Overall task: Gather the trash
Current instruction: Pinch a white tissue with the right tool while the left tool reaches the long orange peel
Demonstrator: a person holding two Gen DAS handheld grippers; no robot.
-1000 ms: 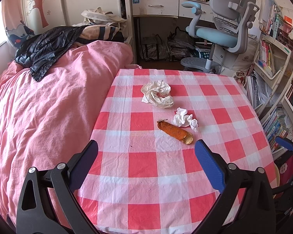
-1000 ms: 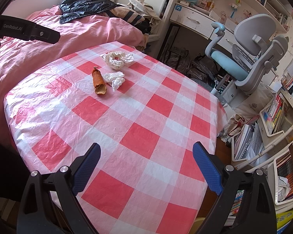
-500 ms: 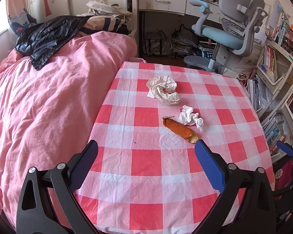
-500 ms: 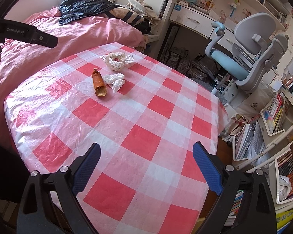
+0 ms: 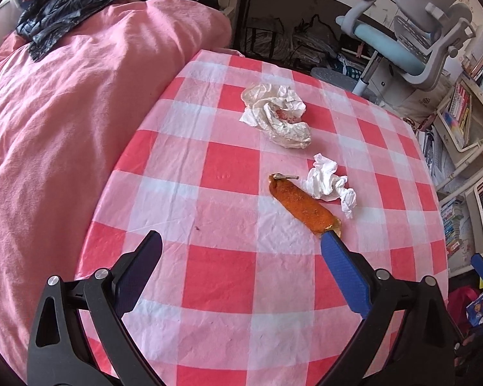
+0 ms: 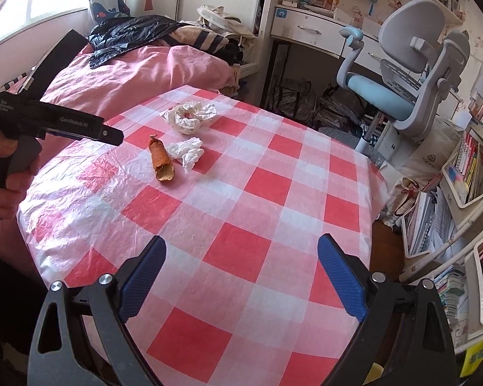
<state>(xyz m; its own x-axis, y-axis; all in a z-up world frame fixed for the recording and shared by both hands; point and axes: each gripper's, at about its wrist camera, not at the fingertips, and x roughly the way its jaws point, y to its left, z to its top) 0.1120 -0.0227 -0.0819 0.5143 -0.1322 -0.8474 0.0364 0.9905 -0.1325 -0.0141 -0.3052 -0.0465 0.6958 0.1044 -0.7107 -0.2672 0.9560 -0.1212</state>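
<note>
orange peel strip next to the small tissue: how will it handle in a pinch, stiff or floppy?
The orange peel looks dried and curled into a trough at its near end, so probably stiffish and light. Thin edges may crack under a hard pinch. It touches the small tissue, which may drag along.

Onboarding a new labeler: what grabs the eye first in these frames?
The red-and-white checked tablecloth fills both views. On its far side lie three bits of trash: an orange peel, a small white tissue touching it, and a larger crumpled wrapper behind. Both the left gripper and right gripper hang open, empty.
</note>
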